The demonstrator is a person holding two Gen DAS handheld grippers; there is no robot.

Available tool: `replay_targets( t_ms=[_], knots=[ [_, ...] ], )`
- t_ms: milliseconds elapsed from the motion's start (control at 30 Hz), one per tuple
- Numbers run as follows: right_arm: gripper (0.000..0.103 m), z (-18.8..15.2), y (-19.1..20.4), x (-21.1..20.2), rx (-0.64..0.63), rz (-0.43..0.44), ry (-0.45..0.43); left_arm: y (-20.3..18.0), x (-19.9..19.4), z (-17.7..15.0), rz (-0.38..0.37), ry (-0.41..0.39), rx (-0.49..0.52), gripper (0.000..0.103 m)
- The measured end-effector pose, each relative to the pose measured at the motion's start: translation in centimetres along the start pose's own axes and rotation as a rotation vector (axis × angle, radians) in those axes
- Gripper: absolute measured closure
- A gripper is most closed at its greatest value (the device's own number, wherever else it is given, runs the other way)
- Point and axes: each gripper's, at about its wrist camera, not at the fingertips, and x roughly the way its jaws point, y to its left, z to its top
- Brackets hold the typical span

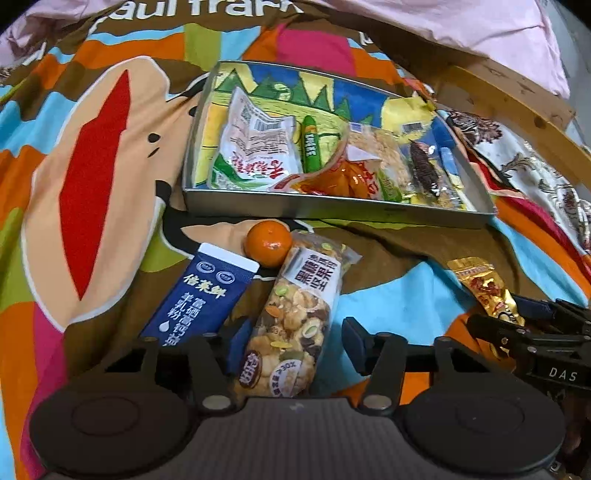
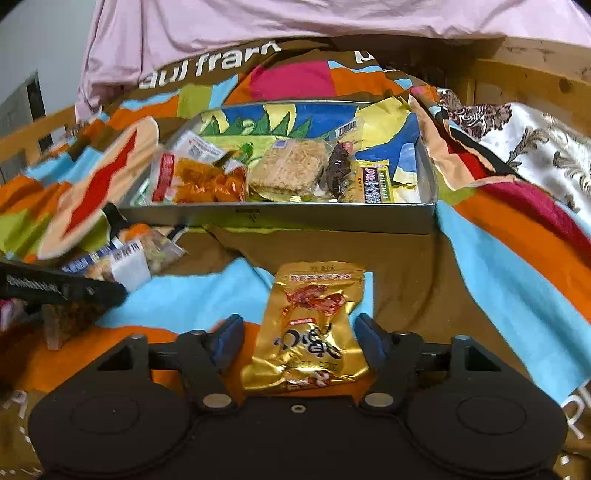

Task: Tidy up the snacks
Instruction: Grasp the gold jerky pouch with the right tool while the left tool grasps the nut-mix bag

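The left gripper (image 1: 295, 339) hangs low over a colourful bedspread (image 1: 92, 147), with its fingers spread. Between them lies a clear packet of mixed nuts (image 1: 295, 317). The finger at 9 o'clock is at the edge of the packet, and the finger at 3 o'clock stands a little apart from it, so nothing is pinched. Just beside the packet, at 9 o'clock, lies a blue sachet (image 1: 201, 299). A mandarin (image 1: 268, 243) sits at 12 o'clock from the sachet and touches the top of the nut packet.

The right gripper (image 2: 299, 338) also has its fingers spread, and a gold packet (image 2: 314, 328) lies flat on the bedspread between them. The finger at 9 o'clock is clearly apart from the foil. The finger at 3 o'clock is very near it, but I cannot tell if it touches.

At 12 o'clock from both grippers stands a shallow metal tray (image 1: 332, 210). In the tray there are already a white and green bag (image 1: 255, 147), a green stick (image 1: 310, 144), an orange bag (image 1: 336, 177), a rice cake (image 1: 380, 155) and a dark snack (image 1: 424, 166). They lie close together, and some overlap. A pink sheet (image 2: 258, 33) lies behind the tray at 12 o'clock.
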Motion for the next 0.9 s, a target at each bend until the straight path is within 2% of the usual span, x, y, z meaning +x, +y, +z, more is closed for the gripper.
replay_targets(
  t_ms=[67,200,267,333,433,567,900],
  knots=[
    [0.043,0.0,0.5,0.0,-0.040,-0.027,0.009,-0.2,-0.3,-0.3,0.018,-0.005,-0.009,0.055],
    [0.044,-0.1,1.0,-0.3,-0.062,-0.036,0.015,-0.9,-0.9,-0.8,0.010,-0.006,-0.040,0.058],
    [0.044,-0.1,1.0,-0.5,-0.055,-0.027,0.019,-1.4,-1.3,-1.1,0.004,0.002,-0.043,0.059],
    [0.044,-0.2,0.9,-1.0,-0.027,0.019,0.037,-1.9,-1.6,-1.5,-0.007,0.009,-0.053,0.061],
    [0.044,-0.6,1.9,-1.9,-0.047,0.073,0.048,-2.4,-2.2,-2.1,-0.035,0.021,-0.092,0.061],
    [0.044,-1.0,3.1,-2.1,-0.107,0.089,0.042,-2.7,-2.9,-3.0,-0.054,0.022,-0.108,0.061],
    [0.038,-0.9,2.6,-1.1,-0.043,0.089,0.042,-3.4,-2.2,-2.7,-0.029,-0.001,-0.070,0.054]
  ],
)
